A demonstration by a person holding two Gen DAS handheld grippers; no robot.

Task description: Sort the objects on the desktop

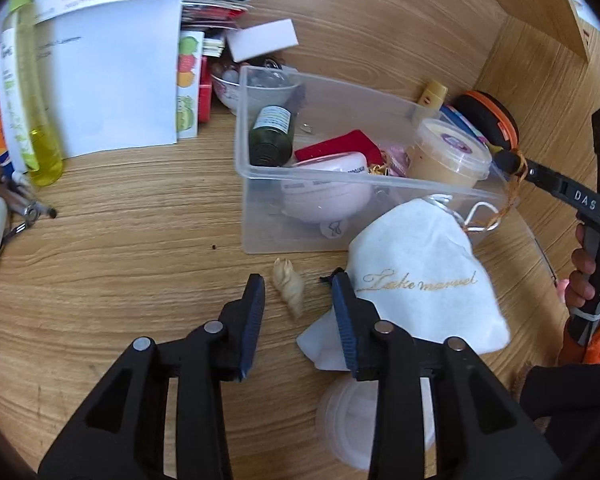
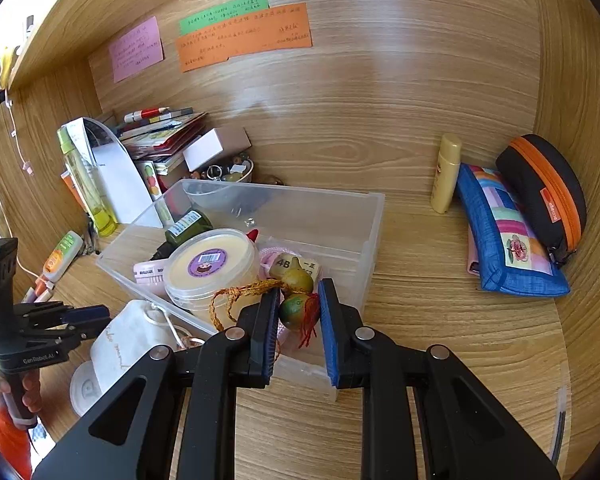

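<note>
My left gripper (image 1: pixel 298 286) hangs low over the wooden desk with its jaws open. A small cream shell-like piece (image 1: pixel 288 290) lies on the wood between the fingers, and neither pad touches it. A white drawstring pouch (image 1: pixel 420 280) lies against the right finger. My right gripper (image 2: pixel 298 298) is shut on a small green-and-orange gourd charm (image 2: pixel 294 312) with a red tassel and an orange braided cord. It holds the charm over the near corner of the clear plastic box (image 2: pixel 340 232). From the right wrist view the left gripper (image 2: pixel 100 314) shows at the left beside the pouch (image 2: pixel 128 340).
The box (image 1: pixel 260 216) holds a dark green bottle (image 1: pixel 270 136), a lidded cream tub (image 1: pixel 448 152), a pink case and small items. Papers, a yellow bottle (image 1: pixel 40 120) and tubes crowd the left. A blue pencil pouch (image 2: pixel 508 236) and a black-orange case (image 2: pixel 548 196) lie at the right.
</note>
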